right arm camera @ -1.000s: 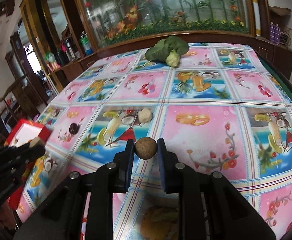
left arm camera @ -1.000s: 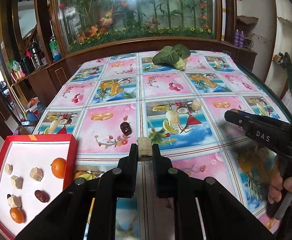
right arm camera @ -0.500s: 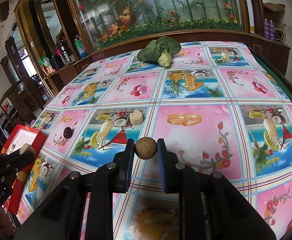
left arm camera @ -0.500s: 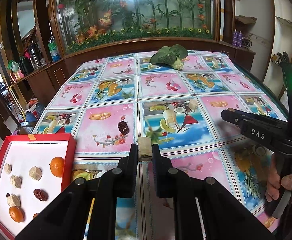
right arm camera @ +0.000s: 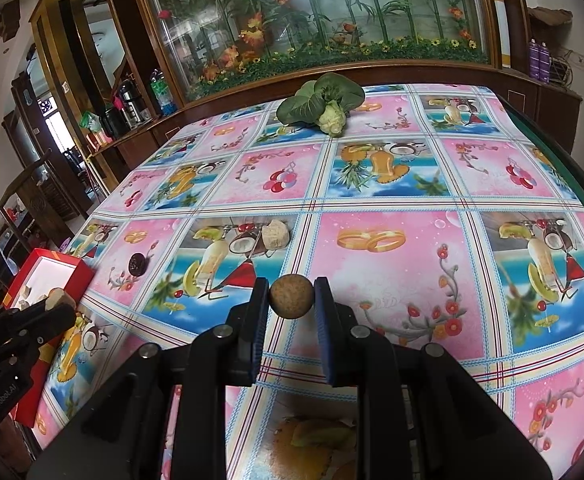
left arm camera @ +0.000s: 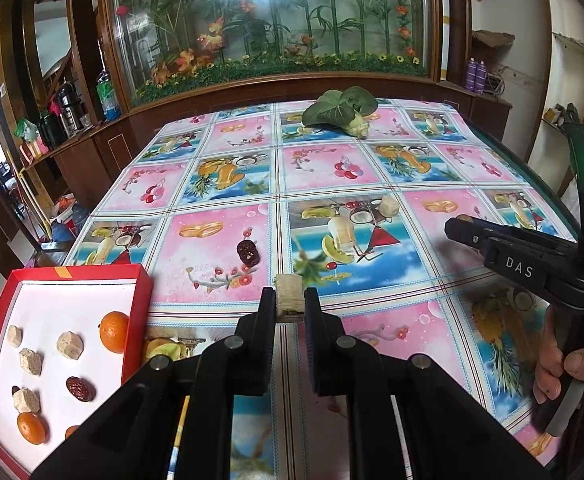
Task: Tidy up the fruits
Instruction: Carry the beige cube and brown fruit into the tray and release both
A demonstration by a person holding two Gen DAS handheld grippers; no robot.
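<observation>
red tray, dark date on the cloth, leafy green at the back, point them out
red tray (left arm camera: pixel 142 312), left wrist view, on its right wall
dark date (left arm camera: pixel 248 252), left wrist view, on its middle
leafy green (right arm camera: pixel 304 104), right wrist view, on a front leaf

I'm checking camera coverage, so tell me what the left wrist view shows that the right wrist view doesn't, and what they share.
Only the left wrist view shows the inside of the red tray with its oranges, pale chunks and dates, the pale chunk gripped by the left hand-held gripper seen from behind, and the person's hand.

Only the right wrist view shows the brown ball clamped in the right hand-held gripper.

Both show the leafy vegetable, a dark date and a loose pale chunk on the tablecloth.
</observation>
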